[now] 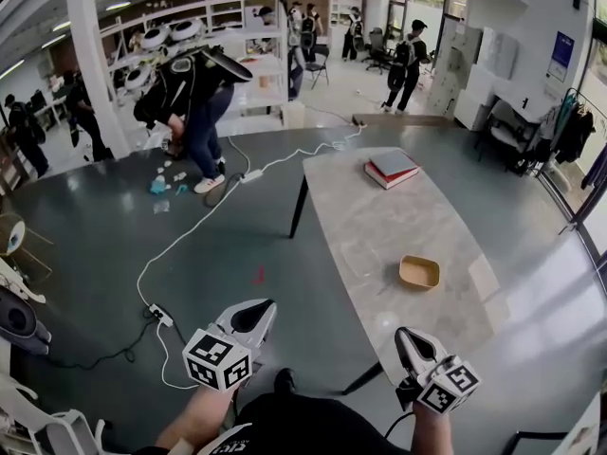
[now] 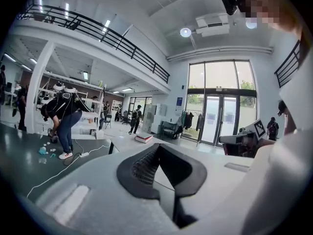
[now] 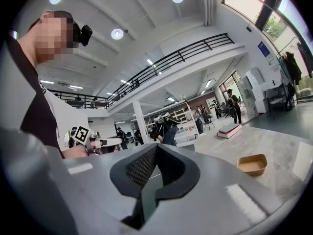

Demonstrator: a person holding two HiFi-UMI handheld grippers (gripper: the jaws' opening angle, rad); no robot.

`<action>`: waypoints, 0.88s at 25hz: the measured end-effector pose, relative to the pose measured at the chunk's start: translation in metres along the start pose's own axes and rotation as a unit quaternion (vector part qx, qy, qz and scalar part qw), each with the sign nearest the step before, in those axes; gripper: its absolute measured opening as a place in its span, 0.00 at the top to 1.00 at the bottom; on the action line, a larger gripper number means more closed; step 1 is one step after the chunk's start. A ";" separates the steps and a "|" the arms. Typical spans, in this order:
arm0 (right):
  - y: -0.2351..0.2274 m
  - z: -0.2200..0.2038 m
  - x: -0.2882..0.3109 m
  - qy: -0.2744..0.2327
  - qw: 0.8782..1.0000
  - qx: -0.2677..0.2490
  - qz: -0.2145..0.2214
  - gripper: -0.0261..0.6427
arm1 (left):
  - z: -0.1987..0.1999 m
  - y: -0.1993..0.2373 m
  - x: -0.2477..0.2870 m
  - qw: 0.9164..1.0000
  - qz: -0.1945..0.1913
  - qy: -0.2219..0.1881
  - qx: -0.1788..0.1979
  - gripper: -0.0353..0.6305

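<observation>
Left tongs hang closed and empty above the dark floor, just left of the table's near end. In the left gripper view their black pads meet at the tips with nothing between them. Right tongs, likewise closed on nothing, hover over the near edge of the pale table, both held out by the person wearing the head camera.

A shallow tan tray sits on the table's right half toward the near end, beyond the right tongs and apart from them. It shows to the right of the jaws in the right gripper view. Two stacked books, a grey one on a red one, lie at the table's far end, well apart from the tray.

Beyond the table to the left, a person in dark clothes bends over small items on the floor. A white cable runs across the floor to a power strip near the left tongs.
</observation>
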State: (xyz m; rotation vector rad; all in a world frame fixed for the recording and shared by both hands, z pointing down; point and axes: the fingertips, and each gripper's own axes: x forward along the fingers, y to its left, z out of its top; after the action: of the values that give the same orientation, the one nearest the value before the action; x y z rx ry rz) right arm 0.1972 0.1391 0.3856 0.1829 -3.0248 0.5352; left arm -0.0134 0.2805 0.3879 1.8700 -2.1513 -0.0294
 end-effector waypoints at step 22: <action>-0.056 0.000 0.166 0.031 0.998 0.038 -0.040 0.96 | 0.011 0.134 0.112 0.997 -0.054 0.059 -0.007 0.94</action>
State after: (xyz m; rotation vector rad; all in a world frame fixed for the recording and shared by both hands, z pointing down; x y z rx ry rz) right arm 0.0394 0.0691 0.4181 0.2860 -2.9251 0.6357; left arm -0.1583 0.1910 0.4275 1.9277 -1.9653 0.0422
